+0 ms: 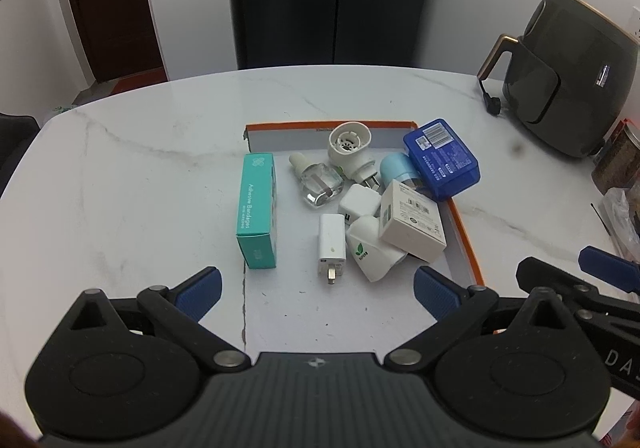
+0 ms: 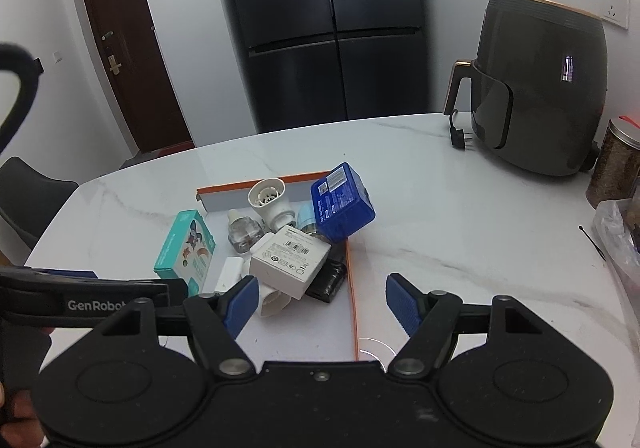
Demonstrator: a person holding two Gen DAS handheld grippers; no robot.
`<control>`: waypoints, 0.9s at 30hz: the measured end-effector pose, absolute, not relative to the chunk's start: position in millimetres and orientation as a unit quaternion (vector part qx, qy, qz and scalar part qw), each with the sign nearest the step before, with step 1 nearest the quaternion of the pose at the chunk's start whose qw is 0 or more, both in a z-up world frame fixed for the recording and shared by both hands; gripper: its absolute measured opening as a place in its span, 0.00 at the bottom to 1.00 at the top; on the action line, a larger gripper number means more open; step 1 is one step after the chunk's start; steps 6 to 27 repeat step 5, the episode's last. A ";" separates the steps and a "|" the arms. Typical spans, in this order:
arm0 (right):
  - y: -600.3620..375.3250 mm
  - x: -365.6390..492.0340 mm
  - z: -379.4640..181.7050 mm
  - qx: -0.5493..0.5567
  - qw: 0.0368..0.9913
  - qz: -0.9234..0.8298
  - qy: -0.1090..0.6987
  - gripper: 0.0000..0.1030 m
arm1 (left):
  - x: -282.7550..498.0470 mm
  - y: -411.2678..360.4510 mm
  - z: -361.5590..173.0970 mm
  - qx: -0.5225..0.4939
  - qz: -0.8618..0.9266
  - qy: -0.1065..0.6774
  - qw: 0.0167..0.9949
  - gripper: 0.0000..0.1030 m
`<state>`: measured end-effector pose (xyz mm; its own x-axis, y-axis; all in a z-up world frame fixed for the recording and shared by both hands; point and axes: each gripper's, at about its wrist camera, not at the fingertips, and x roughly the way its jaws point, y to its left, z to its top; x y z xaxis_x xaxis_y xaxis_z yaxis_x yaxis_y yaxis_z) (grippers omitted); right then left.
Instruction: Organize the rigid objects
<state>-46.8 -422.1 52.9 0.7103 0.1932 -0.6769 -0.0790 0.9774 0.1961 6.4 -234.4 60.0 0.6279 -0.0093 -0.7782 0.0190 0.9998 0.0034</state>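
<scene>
A shallow white tray with an orange rim (image 1: 466, 236) (image 2: 352, 288) lies on the marble table. In it lie a teal bandage box (image 1: 256, 208) (image 2: 186, 248), a clear glass bottle (image 1: 320, 182) (image 2: 242, 232), a round white plug-in device (image 1: 350, 146) (image 2: 270, 200), a white charger (image 1: 331, 244), a white square box (image 1: 412, 224) (image 2: 290, 260) and a blue box (image 1: 442, 158) (image 2: 342, 202) leaning on the rim. My left gripper (image 1: 318, 296) is open and empty just before the pile. My right gripper (image 2: 320, 302) is open and empty over the tray's right rim.
A dark air fryer (image 1: 568, 76) (image 2: 536, 88) stands at the table's back right with its plug (image 2: 458, 138) beside it. A jar (image 2: 616, 164) and plastic bags (image 2: 620, 240) sit at the right edge. A black fridge (image 2: 328, 24) and brown door (image 2: 132, 40) are behind.
</scene>
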 end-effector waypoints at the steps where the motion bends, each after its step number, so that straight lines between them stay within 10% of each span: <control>1: -422.4 -47.5 53.1 0.076 0.922 0.073 0.374 0.82 | 5.4 -234.4 60.3 0.006 -0.010 0.431 0.902 1.00; 27: -424.5 -51.7 53.8 0.073 0.921 0.072 0.375 0.82 | 2.0 -236.7 61.0 0.005 -0.008 0.426 0.905 1.00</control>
